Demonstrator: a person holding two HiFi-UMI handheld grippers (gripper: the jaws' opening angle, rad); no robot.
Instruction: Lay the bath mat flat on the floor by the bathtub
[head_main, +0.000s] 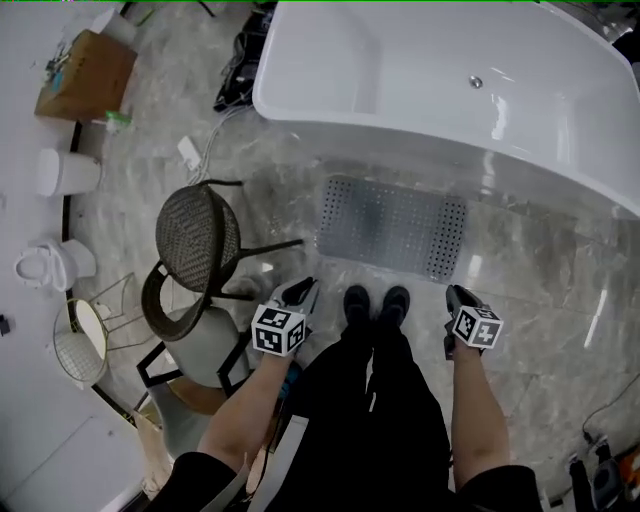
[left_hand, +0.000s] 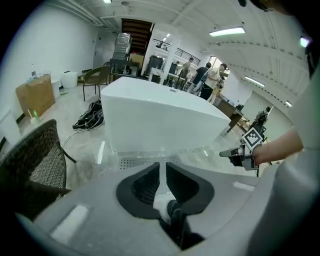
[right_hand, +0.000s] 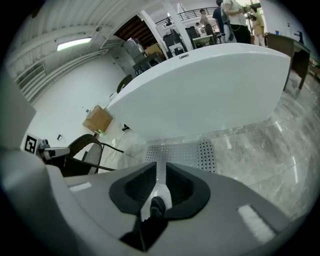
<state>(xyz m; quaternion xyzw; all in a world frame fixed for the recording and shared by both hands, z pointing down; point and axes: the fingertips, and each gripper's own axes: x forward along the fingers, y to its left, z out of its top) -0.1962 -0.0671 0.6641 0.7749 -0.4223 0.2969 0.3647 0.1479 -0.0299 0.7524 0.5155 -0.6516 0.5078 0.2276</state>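
Observation:
The grey perforated bath mat (head_main: 392, 225) lies flat on the marble floor along the side of the white bathtub (head_main: 450, 90), just ahead of the person's black shoes (head_main: 375, 302). Both grippers hang above the floor on the near side of the mat, one on each side of the person's legs. My left gripper (head_main: 300, 292) is off the mat's near left corner, my right gripper (head_main: 458, 295) off its near right corner. In each gripper view the jaws stand close together with a narrow slit and nothing between them (left_hand: 160, 167) (right_hand: 161, 167); the mat (left_hand: 145, 161) (right_hand: 182, 152) shows beyond.
A dark wicker chair (head_main: 200, 235) stands left of the mat, with a round wire stand (head_main: 80, 340) further left. A cardboard box (head_main: 85, 72), a white bin (head_main: 68, 172) and black cables (head_main: 240, 65) sit at the far left. People (left_hand: 202, 75) stand far behind the tub.

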